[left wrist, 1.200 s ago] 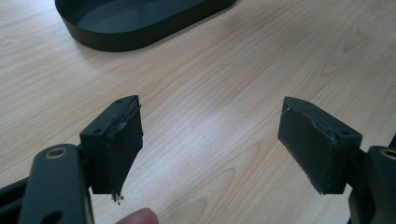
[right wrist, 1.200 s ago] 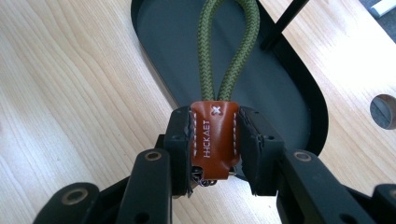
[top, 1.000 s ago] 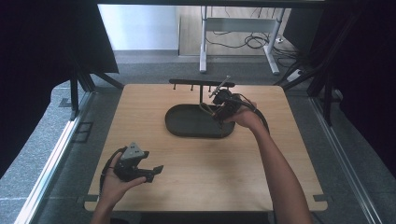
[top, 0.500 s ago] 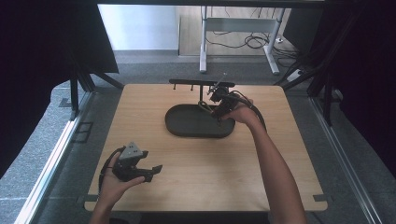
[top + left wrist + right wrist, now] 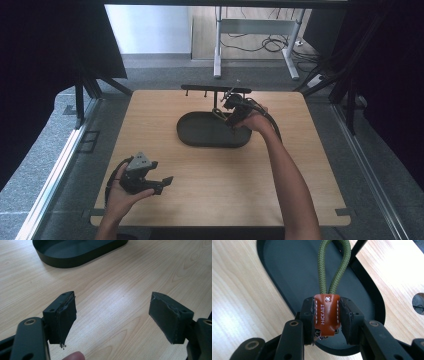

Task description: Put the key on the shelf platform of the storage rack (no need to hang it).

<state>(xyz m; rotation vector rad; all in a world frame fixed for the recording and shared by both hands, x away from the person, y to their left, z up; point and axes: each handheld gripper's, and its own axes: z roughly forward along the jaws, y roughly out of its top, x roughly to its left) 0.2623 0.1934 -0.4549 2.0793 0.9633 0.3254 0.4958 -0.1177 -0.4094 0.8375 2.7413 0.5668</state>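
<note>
A brown leather tab (image 5: 327,315) on a green cord loop (image 5: 335,267) hangs over the black oval tray (image 5: 287,262), and my right gripper (image 5: 327,317) is shut on the tab. In the high view, that right gripper (image 5: 231,107) is above the tray's (image 5: 200,135) far right end, just in front of a black rack with hooks (image 5: 207,90). My left gripper (image 5: 152,181) is held near the table's front left. Its jaws stand wide open with nothing between them over bare wood in the left gripper view (image 5: 112,315), and the tray (image 5: 75,255) lies ahead.
The wooden table (image 5: 300,165) has free room around the tray. One black rod of the rack (image 5: 359,247) rises beside the cord loop. There is a round hole in the tabletop (image 5: 419,303) near the rack. Dark curtains flank the table.
My right gripper has shifted slightly left and toward the rack with the tab in it. The left gripper has stayed where it was.
</note>
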